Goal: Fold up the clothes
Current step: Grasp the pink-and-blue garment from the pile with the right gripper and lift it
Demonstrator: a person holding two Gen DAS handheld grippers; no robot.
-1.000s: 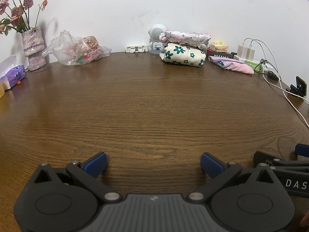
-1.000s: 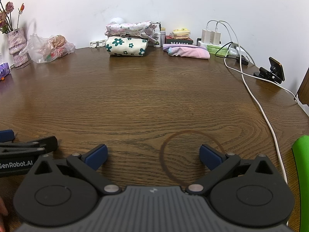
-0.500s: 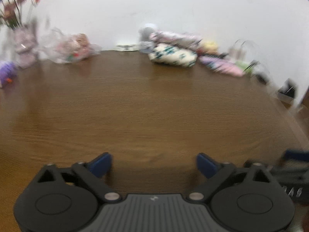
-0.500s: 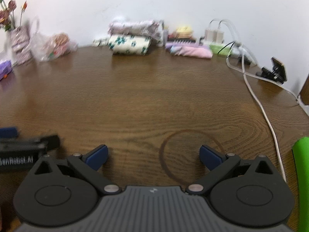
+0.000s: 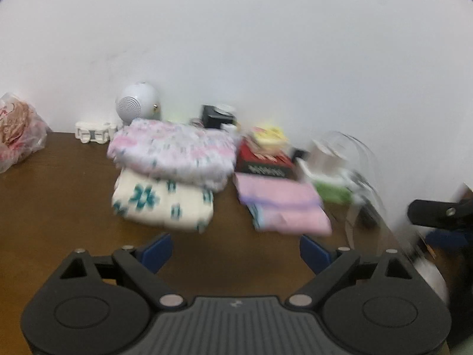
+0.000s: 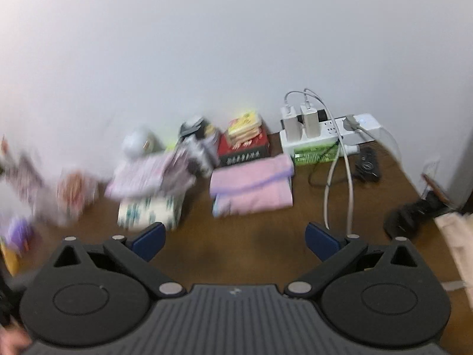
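Observation:
Folded clothes lie at the back of the wooden table [image 5: 53, 207] by the wall. A pink-and-white floral bundle [image 5: 174, 153] rests on a cream bundle with teal flowers [image 5: 162, 204]. A folded pink garment [image 5: 283, 207] lies to their right; it also shows in the right wrist view [image 6: 251, 186]. My left gripper [image 5: 236, 251] is open and empty, just short of the clothes. My right gripper [image 6: 235, 238] is open and empty, facing the pink garment. The right gripper's black body [image 5: 437, 213] shows at the left view's right edge. Both views are blurred.
A red-and-black box [image 6: 244, 148] with yellow packets stands behind the pink garment. A white power strip [image 6: 325, 136] with chargers and cables [image 6: 337, 183] sits at the back right. A round white speaker [image 5: 136, 106] and a plastic bag [image 5: 17, 136] are at the left. A black phone stand [image 6: 414, 216] is far right.
Both grippers have moved quickly forward across the table towards the clothes at the back wall, which now look much larger. Both stay open and empty.

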